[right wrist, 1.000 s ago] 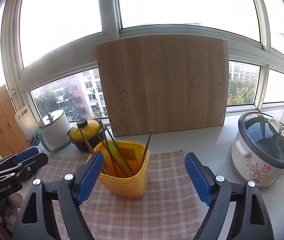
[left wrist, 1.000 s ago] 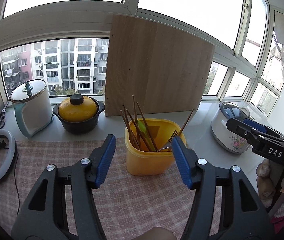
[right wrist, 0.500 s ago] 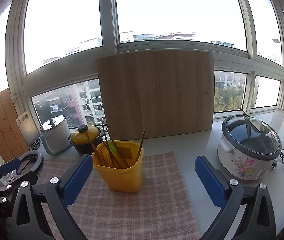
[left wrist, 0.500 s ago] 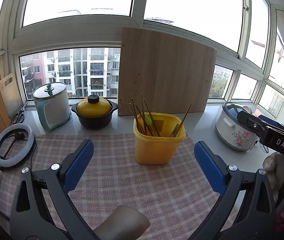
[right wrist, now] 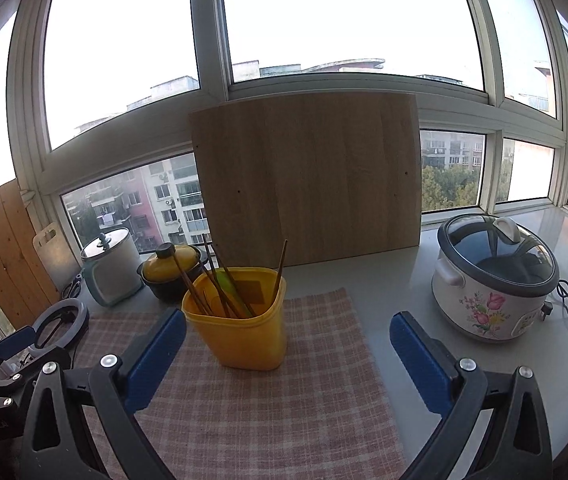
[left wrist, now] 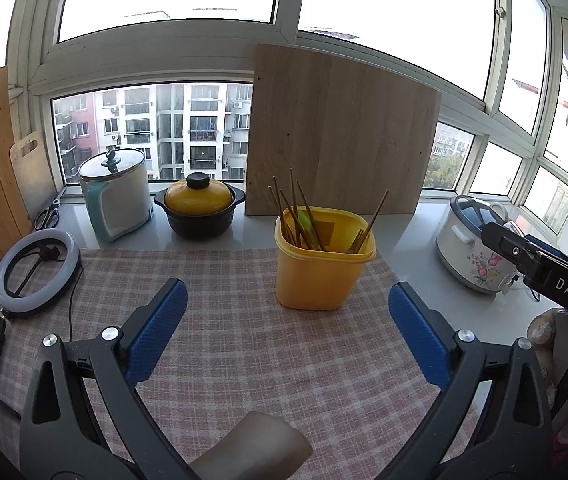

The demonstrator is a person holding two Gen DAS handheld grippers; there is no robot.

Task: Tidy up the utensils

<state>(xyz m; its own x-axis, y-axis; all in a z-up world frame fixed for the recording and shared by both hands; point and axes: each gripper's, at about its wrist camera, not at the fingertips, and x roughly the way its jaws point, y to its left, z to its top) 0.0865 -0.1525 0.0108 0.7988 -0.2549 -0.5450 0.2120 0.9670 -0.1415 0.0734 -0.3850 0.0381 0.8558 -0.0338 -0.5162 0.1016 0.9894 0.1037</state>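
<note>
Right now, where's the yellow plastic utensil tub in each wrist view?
Left wrist: yellow plastic utensil tub right of centre, on the checked cloth.
Right wrist: tub left of centre, near the cloth's far edge.
Shared landmark: upright wooden board right behind it.

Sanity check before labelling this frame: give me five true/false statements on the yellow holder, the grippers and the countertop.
1. The yellow plastic utensil holder stands upright on the pink checked cloth. True.
2. The left gripper is shut on a chopstick. False: its jaws stand wide with nothing between them.
3. The brown wooden chopsticks lie flat on the cloth. False: they stand in the holder.
4. The right gripper is open and empty. True.
5. The white floral rice cooker sits on the cloth. False: it rests on the bare white countertop, beside the cloth.
</note>
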